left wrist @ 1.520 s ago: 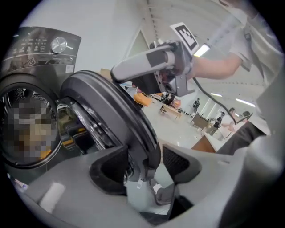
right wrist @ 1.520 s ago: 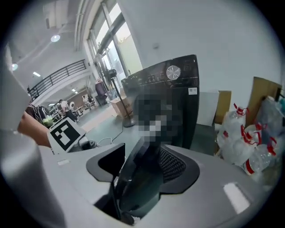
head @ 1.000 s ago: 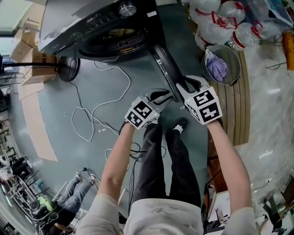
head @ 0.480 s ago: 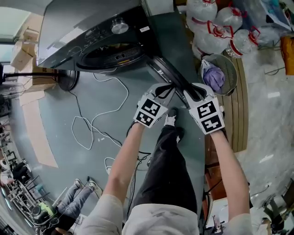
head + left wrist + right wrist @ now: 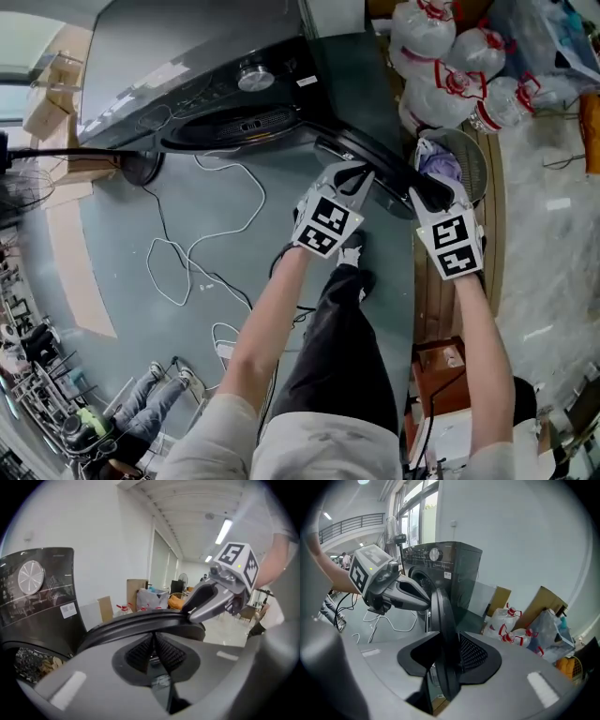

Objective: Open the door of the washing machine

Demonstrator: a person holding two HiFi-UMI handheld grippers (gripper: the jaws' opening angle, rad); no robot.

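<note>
The right gripper [image 5: 445, 644] was clamped on the rim of the door [image 5: 439, 613], which ran edge-on between its pads and held the jaws partway apart. The left gripper [image 5: 153, 639] had its jaws pressed together with nothing between them, tips just beside the same rim. Whether they touched it, I couldn't tell.

My read was that the swing was well along and the job was to finish it cleanly. The right clamp should follow the hinge's arc rather than pull straight, and stay square on the rim so it doesn't twist off. The closed left tool could only nudge or steady. One thing to watch was the wire bin [image 5: 461, 150] standing near the door's free side, which could stop the swing.

The door itself was a dark, thick round ring. From the head view it stood out from the front of the washing machine [image 5: 187, 56] at a wide angle. Behind it the drum opening [image 5: 234, 124] lay exposed under the control panel with its silver dial [image 5: 255, 77]. A white cable [image 5: 225, 202] looped over the floor in front.
</note>
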